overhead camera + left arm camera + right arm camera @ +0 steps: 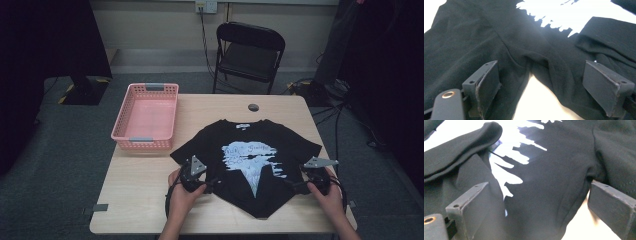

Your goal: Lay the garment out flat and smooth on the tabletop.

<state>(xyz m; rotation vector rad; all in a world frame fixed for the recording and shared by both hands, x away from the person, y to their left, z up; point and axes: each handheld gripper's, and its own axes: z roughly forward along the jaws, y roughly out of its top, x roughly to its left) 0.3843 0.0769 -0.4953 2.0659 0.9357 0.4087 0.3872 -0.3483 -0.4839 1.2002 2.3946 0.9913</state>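
A black T-shirt (pixel 287 145) with a white print (pixel 248 159) lies face up on the wooden table (pixel 142 200), collar toward the far edge. Its lower sides are folded inward, so the hem narrows to a point. My left gripper (pixel 211 186) sits at the shirt's lower left edge, held by a hand. In the left gripper view the gripper (pixel 540 66) is open, its jaws straddling a fold of the shirt (pixel 474 37). My right gripper (pixel 295 186) is at the lower right edge. In the right gripper view it (pixel 539 185) is also open, with shirt cloth (pixel 564 162) between the jaws.
An empty pink basket (pixel 147 117) stands at the table's far left. A small dark round disc (pixel 253 107) lies beyond the collar. A black folding chair (pixel 249 52) stands behind the table. Bare tabletop shows left of the shirt and along the near edge.
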